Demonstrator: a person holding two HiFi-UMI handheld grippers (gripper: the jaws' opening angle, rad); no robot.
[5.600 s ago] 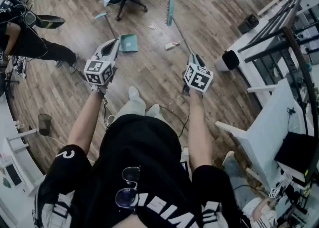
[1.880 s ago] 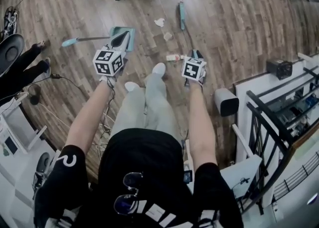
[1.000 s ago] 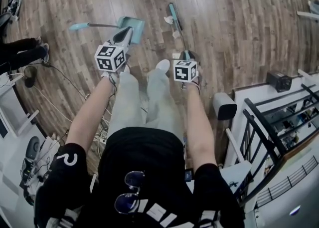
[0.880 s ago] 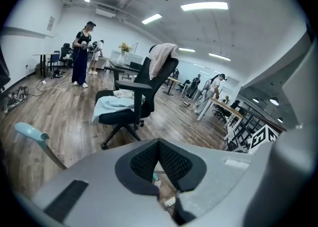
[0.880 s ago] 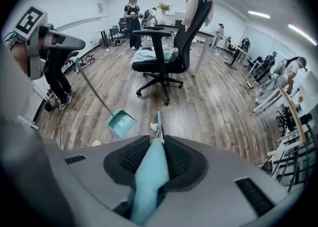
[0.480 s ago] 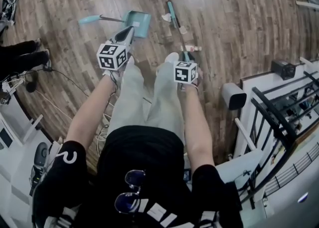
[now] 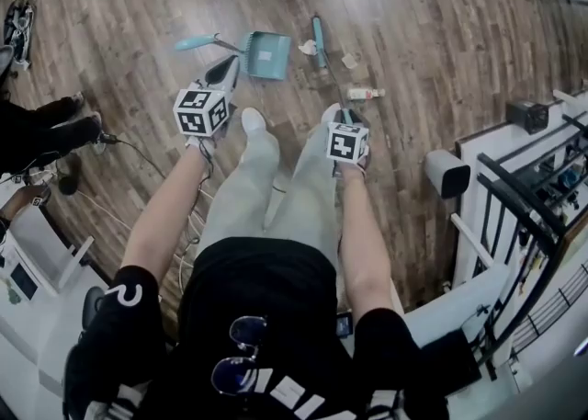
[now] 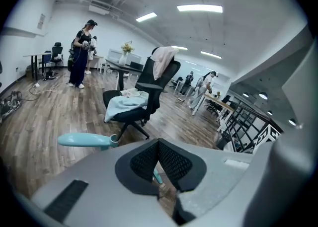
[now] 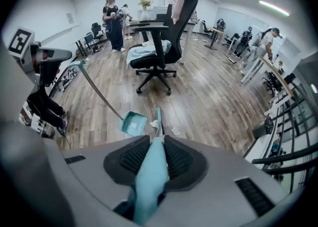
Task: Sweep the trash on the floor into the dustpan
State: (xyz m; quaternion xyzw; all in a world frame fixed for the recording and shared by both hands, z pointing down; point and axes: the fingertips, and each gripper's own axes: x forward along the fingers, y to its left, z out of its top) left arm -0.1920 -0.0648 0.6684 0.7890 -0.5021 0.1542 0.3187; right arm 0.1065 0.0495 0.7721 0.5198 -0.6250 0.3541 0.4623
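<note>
The right gripper (image 7: 344,119) has its jaws clamped on the teal broom handle (image 9: 149,181), which runs up-frame to the broom head (image 7: 318,39). The left gripper (image 7: 225,71), jaws together, appears to pinch the dustpan handle (image 8: 84,140). The dustpan (image 7: 268,53) lies just left of the broom head, with a paper scrap (image 7: 307,46) between them. A second scrap (image 7: 349,60) and a bottle (image 7: 366,94) lie to the right.

Trash (image 7: 307,46) too small, perhaps paper
</note>
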